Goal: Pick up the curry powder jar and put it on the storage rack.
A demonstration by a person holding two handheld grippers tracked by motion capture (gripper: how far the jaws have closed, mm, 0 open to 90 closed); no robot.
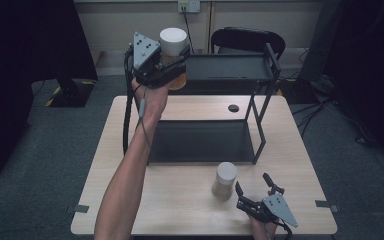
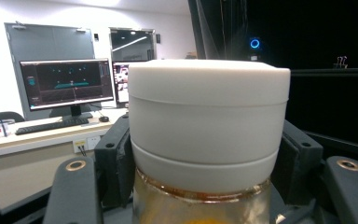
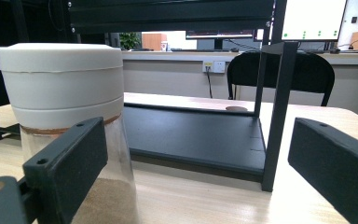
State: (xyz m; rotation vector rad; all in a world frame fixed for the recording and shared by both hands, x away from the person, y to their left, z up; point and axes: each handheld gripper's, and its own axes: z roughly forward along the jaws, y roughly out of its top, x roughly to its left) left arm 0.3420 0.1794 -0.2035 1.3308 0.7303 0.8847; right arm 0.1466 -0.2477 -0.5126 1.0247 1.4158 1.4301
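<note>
My left gripper is raised above the table's far left, beside the left end of the black rack's upper shelf. It is shut on a jar with a white lid and amber contents. In the left gripper view the jaws press on both sides of that jar, just under the lid. A second white-lidded jar, holding brown powder, stands on the table before the rack's lower shelf. My right gripper rests open just right of it. The right gripper view shows this jar behind the left jaw, outside the gap.
The wooden table has a round cable hole at the back. A black chair stands behind the rack. Dark curtains hang at both sides of the room. A desk with monitors lies farther off.
</note>
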